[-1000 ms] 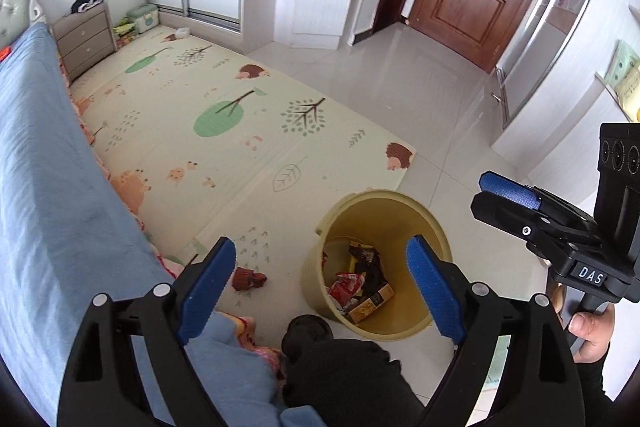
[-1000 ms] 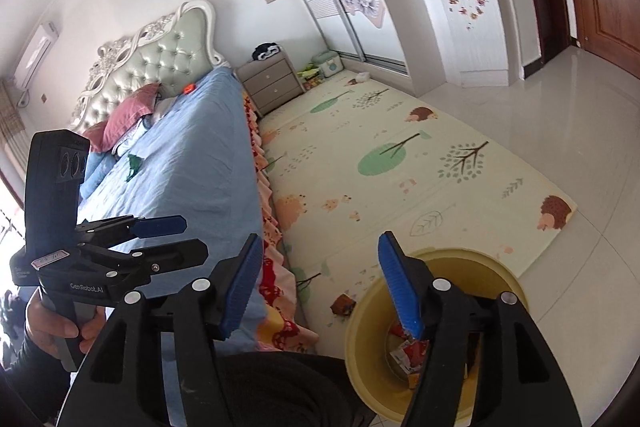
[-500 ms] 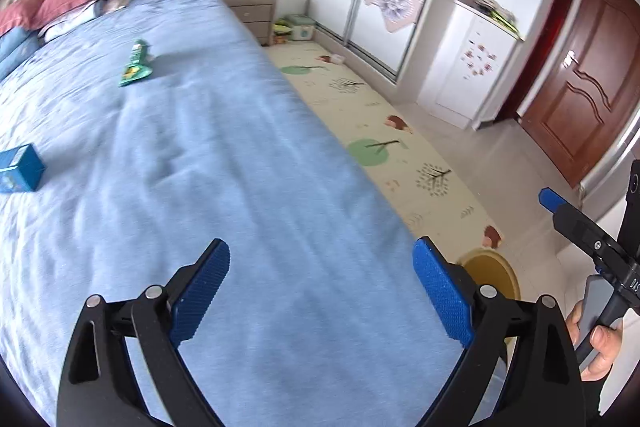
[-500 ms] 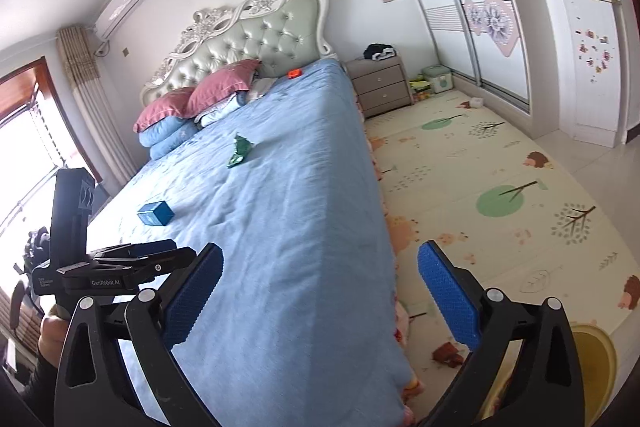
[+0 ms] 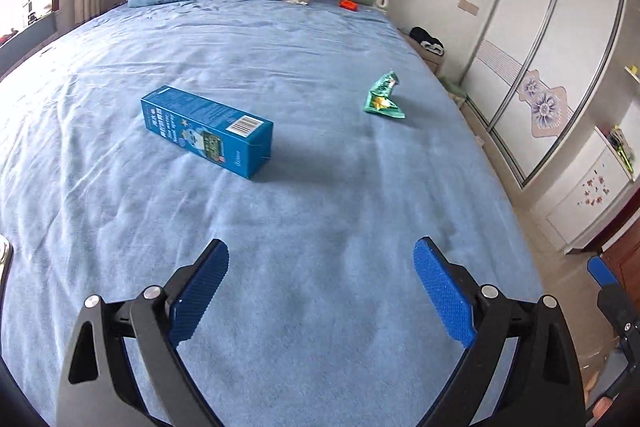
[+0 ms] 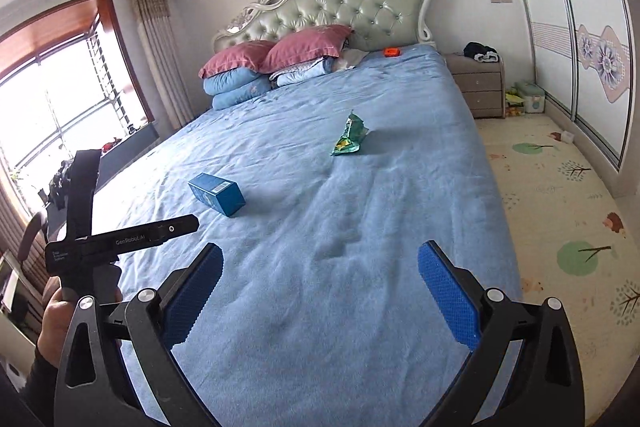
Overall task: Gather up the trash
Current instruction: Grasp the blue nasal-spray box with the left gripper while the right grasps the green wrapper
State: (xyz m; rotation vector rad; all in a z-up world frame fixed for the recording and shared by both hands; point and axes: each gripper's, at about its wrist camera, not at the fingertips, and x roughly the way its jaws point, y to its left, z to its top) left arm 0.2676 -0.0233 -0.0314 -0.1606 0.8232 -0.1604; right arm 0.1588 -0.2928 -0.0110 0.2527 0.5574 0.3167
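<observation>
While both claws are hanging above the blue bed, the left claw is standing wide open with nothing between its pads, touching nothing. The right claw has just been opening its jaws and is also gaping wide and empty. The blue box is lying on the bed ahead, and the green wrapper is lying well apart from it, nearer the bed's right edge.
</observation>
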